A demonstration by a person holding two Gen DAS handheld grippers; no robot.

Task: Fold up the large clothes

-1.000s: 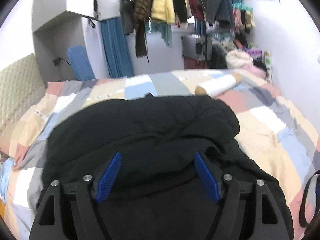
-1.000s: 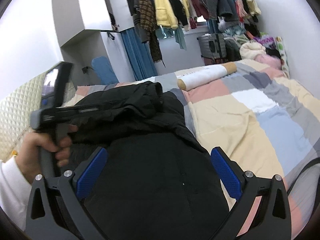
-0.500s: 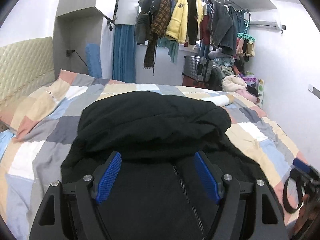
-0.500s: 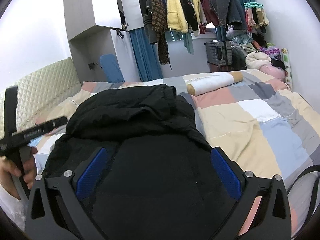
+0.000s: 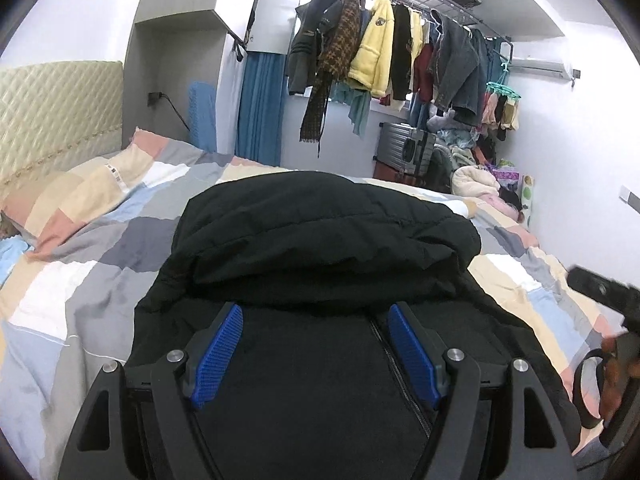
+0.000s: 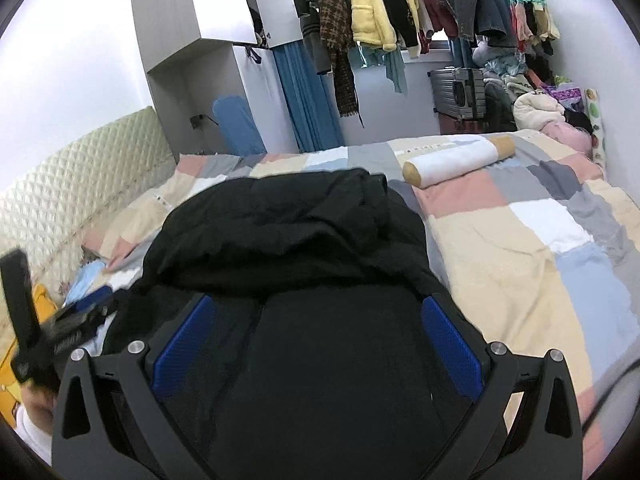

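While the black padded jacket [image 5: 320,240] lies on the patchwork quilt [image 5: 80,264] of the bed with its upper part folded back over its body, both grippers hover above its near end. Left gripper [image 5: 316,320]: jaws spread, nothing between the pads. Right gripper [image 6: 318,312]: jaws wide apart, likewise empty.

The jacket [image 5: 320,240] lying on the bed is plain black. Under it the quilt [image 6: 520,248] is a patchwork of peach, cream, grey, white, pale blue and salmon-pink squares. The bolster [image 6: 456,162] near the quilt's far edge is white with tan ends. Both grippers are black with ribbed blue pads [image 5: 218,354]. The headboard [image 5: 52,108] is cream with a diamond quilted pattern. The curtain [image 5: 260,108] is blue.
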